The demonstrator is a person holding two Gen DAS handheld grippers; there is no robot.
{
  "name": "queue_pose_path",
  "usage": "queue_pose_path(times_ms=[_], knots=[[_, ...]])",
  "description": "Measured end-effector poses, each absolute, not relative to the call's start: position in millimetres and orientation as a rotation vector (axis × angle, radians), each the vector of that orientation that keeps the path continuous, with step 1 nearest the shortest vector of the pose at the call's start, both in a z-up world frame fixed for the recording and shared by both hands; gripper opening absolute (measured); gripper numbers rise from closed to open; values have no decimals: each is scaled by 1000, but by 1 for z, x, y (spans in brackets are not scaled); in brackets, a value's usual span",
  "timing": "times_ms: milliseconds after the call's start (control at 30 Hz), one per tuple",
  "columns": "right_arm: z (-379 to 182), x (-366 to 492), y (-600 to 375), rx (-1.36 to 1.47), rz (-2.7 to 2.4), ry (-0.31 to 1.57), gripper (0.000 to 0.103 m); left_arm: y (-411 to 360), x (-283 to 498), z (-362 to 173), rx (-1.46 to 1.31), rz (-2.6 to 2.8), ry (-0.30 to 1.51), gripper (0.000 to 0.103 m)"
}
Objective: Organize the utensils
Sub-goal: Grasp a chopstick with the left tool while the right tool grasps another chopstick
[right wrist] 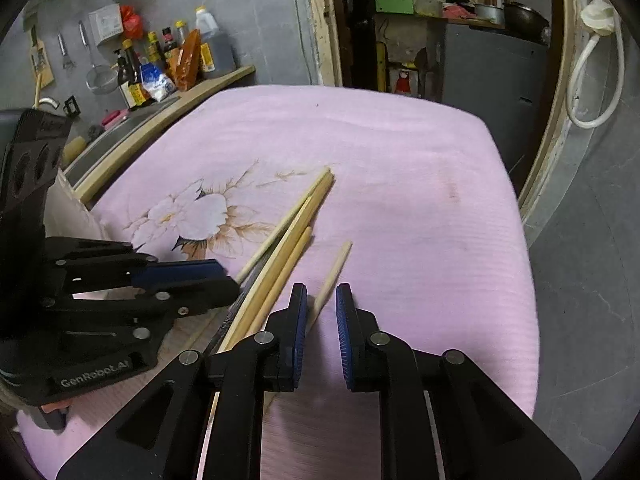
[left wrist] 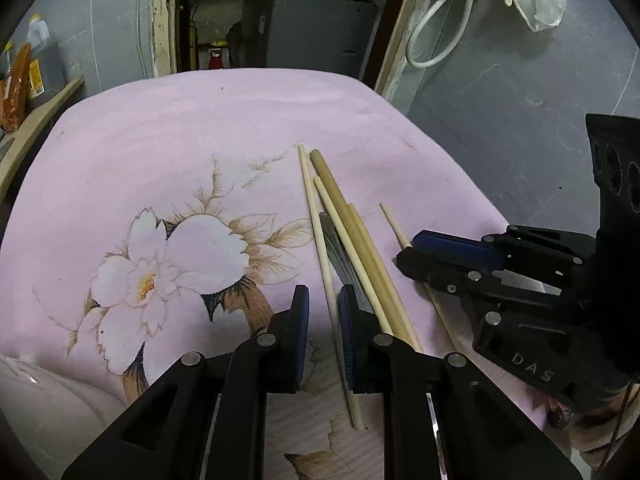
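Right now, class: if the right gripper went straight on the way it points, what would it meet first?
Probably the lone pale wooden chopstick, which lies between the right gripper's open fingers and runs forward; beyond it, only pink floral cloth. Height above the cloth is unclear.

I work over a pink cloth (right wrist: 400, 184) printed with a pale flower (left wrist: 168, 264). Grey walls (right wrist: 256, 16) surround me; my shelf of sauce bottles (right wrist: 160, 60) stands left, a dark doorway (right wrist: 440, 40) ahead, a white hose (left wrist: 436, 36) hanging right.
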State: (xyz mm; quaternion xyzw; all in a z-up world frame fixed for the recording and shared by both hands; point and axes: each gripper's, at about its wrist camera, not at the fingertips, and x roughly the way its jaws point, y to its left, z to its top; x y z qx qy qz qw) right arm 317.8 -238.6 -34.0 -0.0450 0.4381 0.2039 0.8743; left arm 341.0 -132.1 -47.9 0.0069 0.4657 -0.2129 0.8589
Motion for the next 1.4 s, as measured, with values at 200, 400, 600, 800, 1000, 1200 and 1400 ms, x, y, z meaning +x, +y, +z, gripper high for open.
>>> queue_pose_path(times_ms=[200, 400, 600, 800, 1000, 1200, 1400], knots=[[-37, 325, -238, -81, 418, 951, 14, -129, 343, -49, 4, -435, 989, 3], [-35, 320, -241, -87, 423, 951, 7, -121, 325, -47, -11, -398, 1022, 2], [-31, 297, -247, -125, 432, 935, 3, -114, 298, -42, -23, -417, 1051, 2], [-28, 282, -258, -168, 427, 943, 3, -117, 286, -40, 37, -455, 1060, 3], [-28, 291, -250, -198, 437, 986, 5, -124, 299, -38, 102, -460, 1080, 5], [-31, 305, -245, -214, 451, 1040, 6, -128, 321, -44, 118, -444, 1103, 5], [-33, 311, -247, -194, 454, 1067, 6, -123, 331, -46, 41, -435, 1131, 5]])
